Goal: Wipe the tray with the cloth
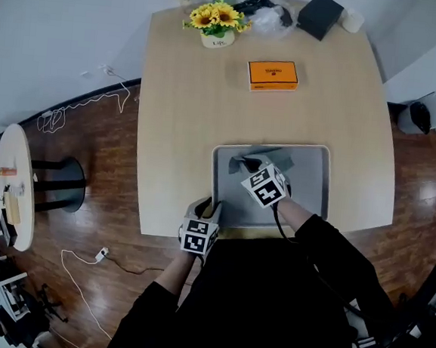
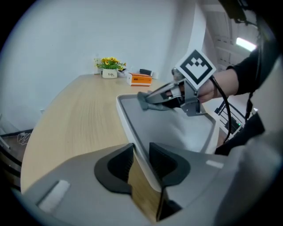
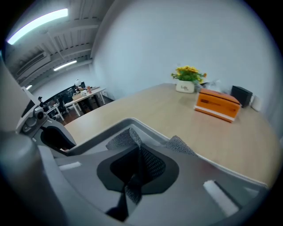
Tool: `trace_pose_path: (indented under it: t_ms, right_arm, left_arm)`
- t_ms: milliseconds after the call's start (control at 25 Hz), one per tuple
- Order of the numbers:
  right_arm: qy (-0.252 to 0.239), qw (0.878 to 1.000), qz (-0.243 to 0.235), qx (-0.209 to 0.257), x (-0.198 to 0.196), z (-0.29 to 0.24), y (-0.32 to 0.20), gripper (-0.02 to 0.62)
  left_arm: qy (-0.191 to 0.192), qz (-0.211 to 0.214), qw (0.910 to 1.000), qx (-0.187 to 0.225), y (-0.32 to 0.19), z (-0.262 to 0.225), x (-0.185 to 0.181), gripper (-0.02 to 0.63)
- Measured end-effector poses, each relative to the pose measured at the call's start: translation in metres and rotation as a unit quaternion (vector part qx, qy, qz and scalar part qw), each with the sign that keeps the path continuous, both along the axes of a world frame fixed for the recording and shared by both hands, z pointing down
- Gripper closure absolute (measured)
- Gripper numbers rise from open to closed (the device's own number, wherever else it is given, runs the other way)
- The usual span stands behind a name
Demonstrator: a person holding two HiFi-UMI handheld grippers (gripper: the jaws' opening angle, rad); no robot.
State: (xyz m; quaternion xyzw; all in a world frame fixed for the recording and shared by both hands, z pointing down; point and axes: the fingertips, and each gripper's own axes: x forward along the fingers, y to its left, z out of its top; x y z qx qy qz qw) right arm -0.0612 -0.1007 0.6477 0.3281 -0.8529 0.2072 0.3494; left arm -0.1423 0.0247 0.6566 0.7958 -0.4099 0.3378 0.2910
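A grey tray (image 1: 308, 186) lies at the near edge of the wooden table. My left gripper (image 1: 210, 208) is shut on the tray's near-left rim (image 2: 132, 140), which runs between its pads (image 2: 116, 165). My right gripper (image 1: 247, 167) is over the tray's far-left part and is shut on a grey mesh cloth (image 1: 269, 156). In the right gripper view the cloth (image 3: 127, 138) bunches out of the shut jaws of the right gripper (image 3: 135, 173) and rests against the tray's far rim (image 3: 146, 128). The left gripper view shows the right gripper (image 2: 152, 98) pressing the cloth (image 2: 143, 101) down in the tray's far corner.
An orange box (image 1: 272, 74) lies mid-table beyond the tray. A pot of yellow flowers (image 1: 216, 19), a clear bag (image 1: 272, 19) and a black box (image 1: 320, 15) stand along the far edge. A small round side table (image 1: 12, 182) stands on the floor at the left.
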Motion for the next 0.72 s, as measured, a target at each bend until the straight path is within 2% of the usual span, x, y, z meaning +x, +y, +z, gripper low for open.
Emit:
trace_pose_path:
  t_ms: [200, 360, 480, 640, 720]
  right_arm:
    - [0.003, 0.993, 0.119, 0.0, 0.126, 0.002, -0.007, 0.589]
    - [0.015, 0.983, 0.182, 0.009, 0.191, 0.001, -0.003, 0.589]
    - [0.017, 0.977, 0.21, 0.022, 0.21, 0.0, 0.0, 0.591]
    - [0.043, 0.974, 0.221, 0.031, 0.212, 0.001, -0.001, 0.589]
    - [0.04, 0.974, 0.221, 0.022, 0.208, 0.001, 0.003, 0.591]
  left_arm:
    - [-0.001, -0.007, 0.9999, -0.007, -0.001, 0.001, 0.002, 0.509]
    - [-0.009, -0.018, 0.9998, -0.006, 0.0, 0.001, 0.003, 0.515]
    - [-0.009, -0.023, 0.9997, -0.004, 0.0, 0.001, 0.004, 0.52]
    - [-0.007, -0.023, 0.9997, -0.004, 0.0, 0.001, 0.005, 0.52]
    - [-0.003, -0.023, 0.9997, -0.003, 0.001, 0.001, 0.004, 0.52]
